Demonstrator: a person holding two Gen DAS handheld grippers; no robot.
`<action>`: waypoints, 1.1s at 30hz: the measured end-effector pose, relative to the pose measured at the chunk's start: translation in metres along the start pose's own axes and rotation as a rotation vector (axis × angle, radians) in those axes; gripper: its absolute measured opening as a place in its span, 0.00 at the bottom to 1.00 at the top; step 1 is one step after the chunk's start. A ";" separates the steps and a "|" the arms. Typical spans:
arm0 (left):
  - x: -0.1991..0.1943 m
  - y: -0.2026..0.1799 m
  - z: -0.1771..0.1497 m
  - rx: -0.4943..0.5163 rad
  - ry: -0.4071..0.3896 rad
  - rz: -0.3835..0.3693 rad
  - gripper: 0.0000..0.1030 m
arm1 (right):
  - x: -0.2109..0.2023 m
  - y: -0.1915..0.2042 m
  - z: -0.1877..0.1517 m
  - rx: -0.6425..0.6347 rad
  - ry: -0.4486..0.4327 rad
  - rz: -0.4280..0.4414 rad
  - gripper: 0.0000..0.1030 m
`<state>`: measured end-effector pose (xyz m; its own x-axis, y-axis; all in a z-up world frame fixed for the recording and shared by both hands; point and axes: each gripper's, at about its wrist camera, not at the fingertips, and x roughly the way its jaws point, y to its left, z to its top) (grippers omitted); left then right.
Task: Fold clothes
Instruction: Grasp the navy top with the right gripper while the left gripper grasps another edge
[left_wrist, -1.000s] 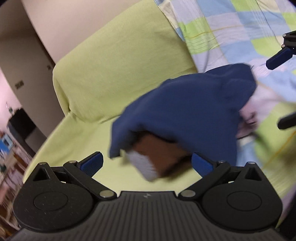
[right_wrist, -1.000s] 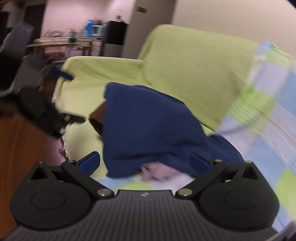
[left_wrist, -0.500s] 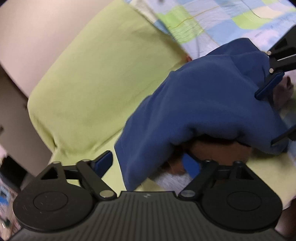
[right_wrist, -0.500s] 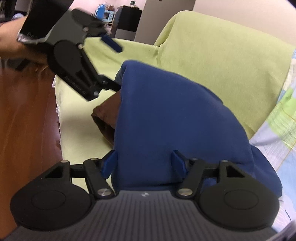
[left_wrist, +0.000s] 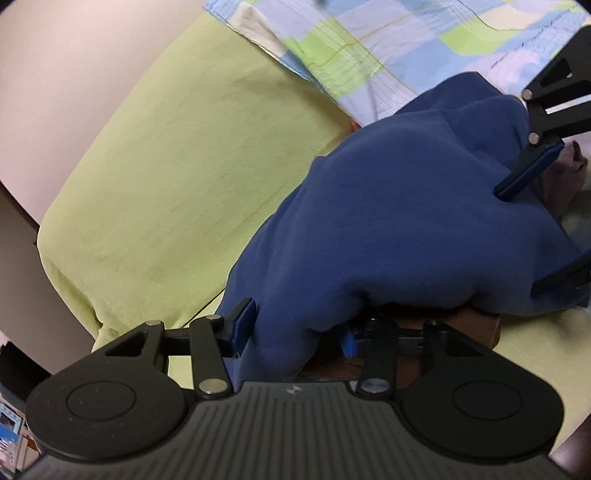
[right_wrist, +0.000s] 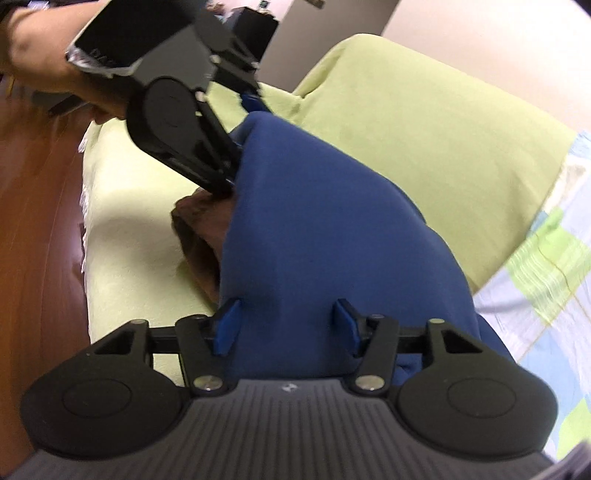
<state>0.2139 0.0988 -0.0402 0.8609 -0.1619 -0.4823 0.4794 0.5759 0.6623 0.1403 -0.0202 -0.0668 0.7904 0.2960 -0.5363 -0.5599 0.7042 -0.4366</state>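
A dark blue garment (left_wrist: 399, 221) lies heaped on a green-covered sofa (left_wrist: 177, 155), over a brown garment (right_wrist: 201, 236). My left gripper (left_wrist: 295, 328) is partly closed, its jaws on either side of a fold at the blue garment's near edge. My right gripper (right_wrist: 286, 325) is partly closed around the opposite end of the blue garment (right_wrist: 325, 229). Each gripper shows in the other's view: the right gripper (left_wrist: 532, 166) at the far right, the left gripper (right_wrist: 207, 140) at the upper left.
A checked blue, green and white sheet (left_wrist: 399, 48) covers the sofa's right part (right_wrist: 546, 295). A pale pink garment (left_wrist: 569, 173) peeks out beyond the blue one. Wooden floor (right_wrist: 33, 236) lies left of the sofa. Dark furniture (right_wrist: 255, 26) stands in the room behind.
Both grippers have moved in onto the blue garment from opposite ends, and their jaws have narrowed from wide open to partly closed around its folds.
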 end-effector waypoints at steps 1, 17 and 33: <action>-0.001 0.001 0.000 0.000 0.003 -0.002 0.27 | 0.001 0.001 0.000 -0.009 0.003 0.000 0.27; -0.090 0.043 0.118 -0.104 -0.200 0.131 0.18 | -0.123 -0.105 0.054 -0.029 -0.225 -0.185 0.05; -0.155 -0.127 0.168 0.029 -0.248 -0.134 0.18 | -0.291 -0.158 -0.100 0.041 -0.046 -0.293 0.00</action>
<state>0.0484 -0.0843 0.0469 0.8033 -0.4280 -0.4141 0.5932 0.5134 0.6201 -0.0262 -0.2822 0.0861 0.9278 0.1044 -0.3583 -0.2965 0.7892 -0.5378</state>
